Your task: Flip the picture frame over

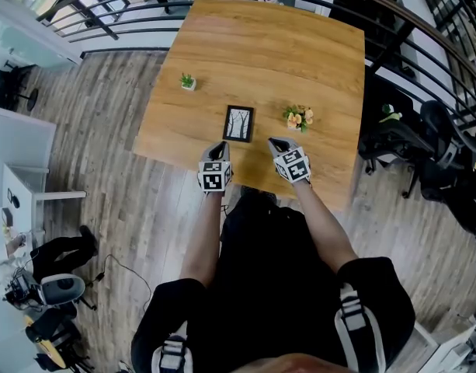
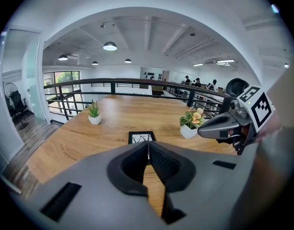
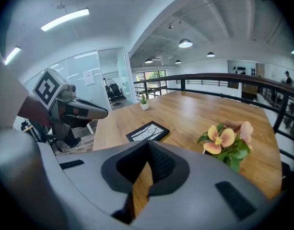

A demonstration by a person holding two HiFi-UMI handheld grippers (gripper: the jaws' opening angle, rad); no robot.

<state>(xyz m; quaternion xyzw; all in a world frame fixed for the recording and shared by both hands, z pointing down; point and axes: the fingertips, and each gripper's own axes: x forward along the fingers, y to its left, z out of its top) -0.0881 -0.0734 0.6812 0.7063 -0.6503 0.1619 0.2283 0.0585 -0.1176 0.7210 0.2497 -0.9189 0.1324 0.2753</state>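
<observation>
We note left hand-held gripper [image 1: 221, 145] and right hand-held gripper [image 1: 278, 142] closed, empty. picture frame [image 1: 238, 123] probably light, stiff, fragile; pinch its edge.

Head view: high overhead, facing steeply down, far off; takes in the whole worktop [image 1: 261, 53], with the left gripper [image 1: 220, 148] and right gripper [image 1: 278, 142] at its near edge. Left gripper view: low behind its own jaws, close to the worktop, facing across it toward the railing [image 2: 137, 83]; right gripper at frame right. Right gripper view: equally low, angled leftward across the worktop; left gripper at frame left. Shared by all three: picture frame [image 1: 238, 123], flowering plant [image 1: 299, 117], small green plant [image 1: 188, 81].
</observation>
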